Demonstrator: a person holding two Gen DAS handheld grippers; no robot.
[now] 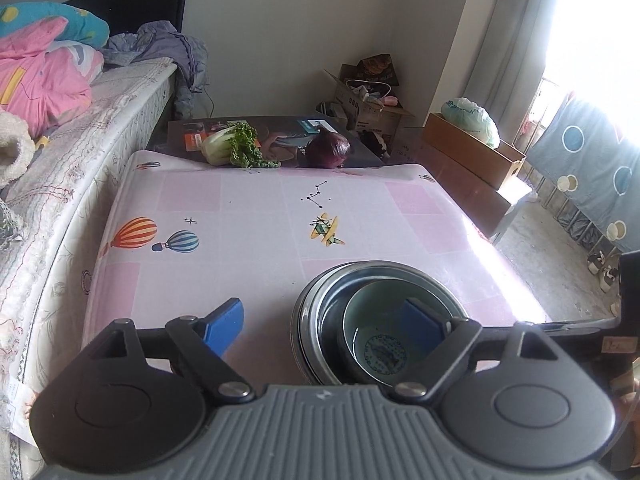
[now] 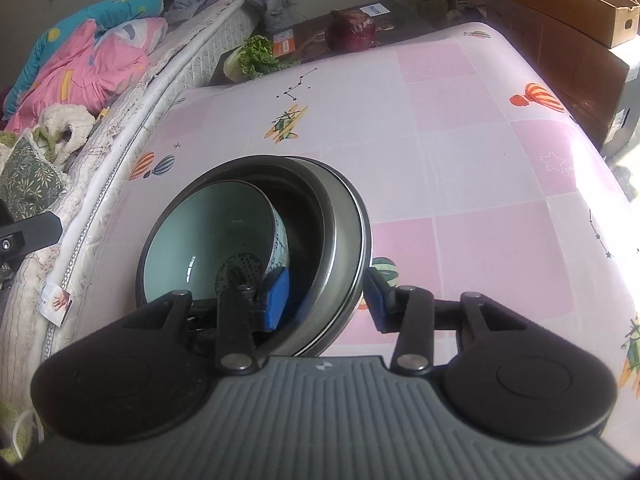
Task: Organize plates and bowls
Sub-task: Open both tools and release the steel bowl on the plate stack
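A pale green ceramic bowl with a dark round print in its bottom sits inside a larger steel bowl on the pink patterned tablecloth. My left gripper is open above the near edge of the table; its right finger is over the green bowl, its left finger is over the cloth. My right gripper has one blue pad inside the steel bowl's wall and one outside. The jaws straddle the rim with a gap on the outer side.
A bok choy and a red cabbage lie at the table's far edge on a dark mat. A bed with bedding runs along the left. Cardboard boxes stand at the right.
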